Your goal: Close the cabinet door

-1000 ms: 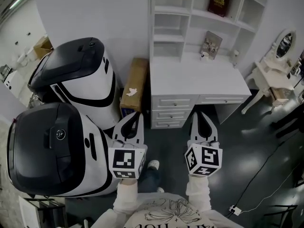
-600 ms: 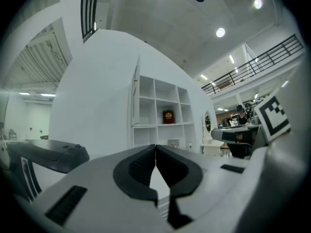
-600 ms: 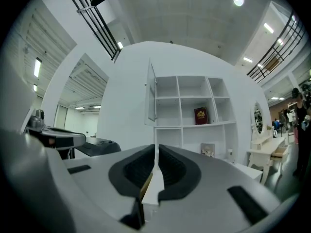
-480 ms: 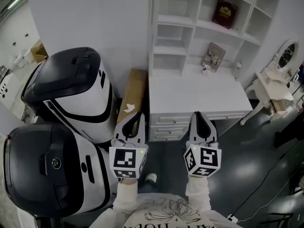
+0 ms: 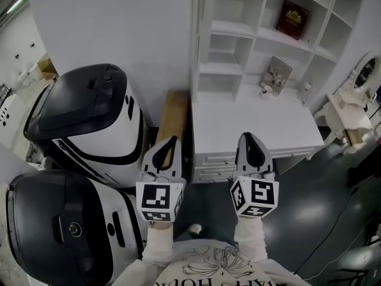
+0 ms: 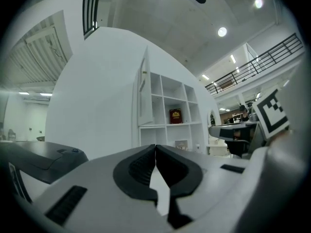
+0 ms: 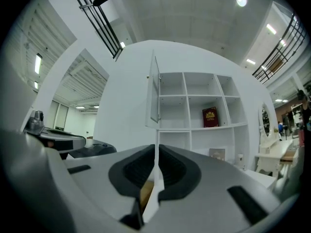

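**White cabinet door open, both grippers closed on nothing**

White shelf unit (image 5: 262, 34) stands on the back of a white worktop (image 5: 250, 121). The cabinet door (image 7: 154, 91) hangs at the unit's upper left corner, swung out toward you, nearly edge-on in both gripper views.

You hold both grippers side by side, low in front of the worktop, pointing at the unit. Your left gripper (image 5: 173, 140) has its jaws pressed together with nothing between them. Your right gripper (image 5: 247, 137) is the same: tips meeting, nothing held. Neither touches the door, which sits well above and beyond them.

A dark red book (image 5: 292, 19) stands upright in an upper right compartment. A small picture frame (image 5: 277, 74) leans on the worktop below it. A cardboard box (image 5: 173, 113) stands on the floor just left of the worktop. Two large white-and-black machines (image 5: 89, 118) fill the left side.
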